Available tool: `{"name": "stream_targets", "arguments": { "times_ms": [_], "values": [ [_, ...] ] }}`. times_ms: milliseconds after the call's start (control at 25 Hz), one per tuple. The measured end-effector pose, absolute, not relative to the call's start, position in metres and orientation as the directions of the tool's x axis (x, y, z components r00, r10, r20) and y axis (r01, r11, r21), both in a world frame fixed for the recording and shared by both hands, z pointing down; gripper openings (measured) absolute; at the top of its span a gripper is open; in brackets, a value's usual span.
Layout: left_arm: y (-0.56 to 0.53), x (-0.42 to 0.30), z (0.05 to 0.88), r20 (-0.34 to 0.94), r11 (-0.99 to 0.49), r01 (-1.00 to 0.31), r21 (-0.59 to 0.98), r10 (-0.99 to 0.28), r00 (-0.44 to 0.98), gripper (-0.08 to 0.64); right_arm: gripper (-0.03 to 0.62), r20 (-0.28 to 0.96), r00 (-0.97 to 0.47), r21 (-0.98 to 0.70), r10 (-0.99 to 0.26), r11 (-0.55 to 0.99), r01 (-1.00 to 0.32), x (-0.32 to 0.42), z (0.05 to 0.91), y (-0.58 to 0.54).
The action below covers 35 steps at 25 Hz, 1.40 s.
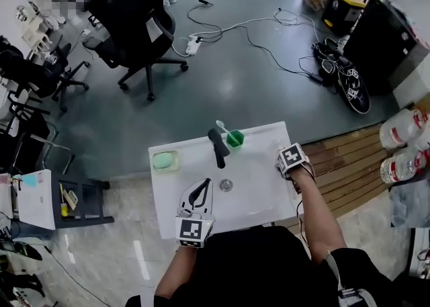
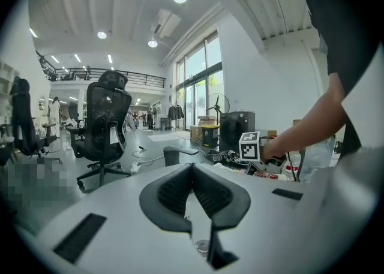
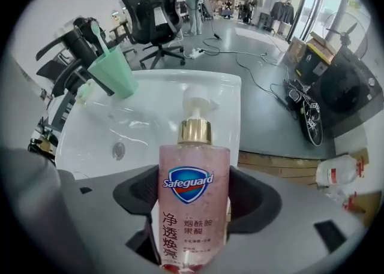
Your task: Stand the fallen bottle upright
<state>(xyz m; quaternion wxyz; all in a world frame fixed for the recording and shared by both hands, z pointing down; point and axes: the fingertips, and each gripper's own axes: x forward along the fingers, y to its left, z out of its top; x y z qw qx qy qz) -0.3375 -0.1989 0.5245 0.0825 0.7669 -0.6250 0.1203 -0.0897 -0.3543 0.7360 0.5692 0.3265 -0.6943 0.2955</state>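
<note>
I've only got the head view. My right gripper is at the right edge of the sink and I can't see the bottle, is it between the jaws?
Observer: Yes. The right gripper view shows a pink soap bottle between the pads of the right gripper, which look pressed on its sides.
Operator: Which way is it facing?
Observer: Its label faces the camera, and its white pump points away from the camera, with the white sink behind it.
Operator: And my left gripper?
Observer: In the left gripper view the left gripper has its jaws together with nothing between them.
</note>
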Motion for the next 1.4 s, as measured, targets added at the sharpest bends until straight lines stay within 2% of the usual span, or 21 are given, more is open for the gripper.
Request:
{"name": "stream_targets", "arguments": {
  "times_ms": [240, 480, 680, 880, 1080, 1200, 1400],
  "values": [
    [-0.193, -0.343, 0.527, 0.286, -0.203, -0.979, -0.015, -0.939, 0.190, 0.017, 0.339, 0.980, -0.145, -0.032, -0.136, 0.614, -0.788, -0.091, 0.733, -0.356],
    [-0.178, -0.356, 0.531, 0.299, -0.154, -0.988, -0.015, -0.943, 0.142, 0.017, 0.334, 0.958, -0.184, -0.007, -0.220, 0.624, -0.781, -0.091, 0.724, -0.348],
    [-0.170, -0.355, 0.540, 0.330, -0.131, -0.991, 0.007, -0.936, 0.126, 0.017, 0.334, 0.909, -0.263, -0.004, -0.324, 0.622, -0.783, -0.088, 0.684, -0.347],
    [-0.179, -0.338, 0.528, 0.297, -0.151, -0.988, 0.032, -0.942, 0.153, 0.017, 0.331, 0.746, -0.450, -0.094, -0.491, 0.591, -0.801, -0.080, 0.619, -0.346],
    [-0.187, -0.317, 0.527, 0.305, -0.203, -0.979, 0.008, -0.932, 0.196, 0.017, 0.331, 0.488, -0.565, -0.144, -0.666, 0.577, -0.804, -0.076, 0.556, -0.349],
    [-0.188, -0.308, 0.525, 0.307, -0.217, -0.976, 0.006, -0.929, 0.208, 0.017, 0.331, 0.334, -0.605, -0.129, -0.723, 0.601, -0.789, -0.083, 0.525, -0.356],
    [-0.186, -0.304, 0.526, 0.312, -0.214, -0.977, 0.005, -0.928, 0.205, 0.017, 0.331, 0.277, -0.623, -0.061, -0.732, 0.634, -0.771, -0.099, 0.508, -0.366]
  ]
}}
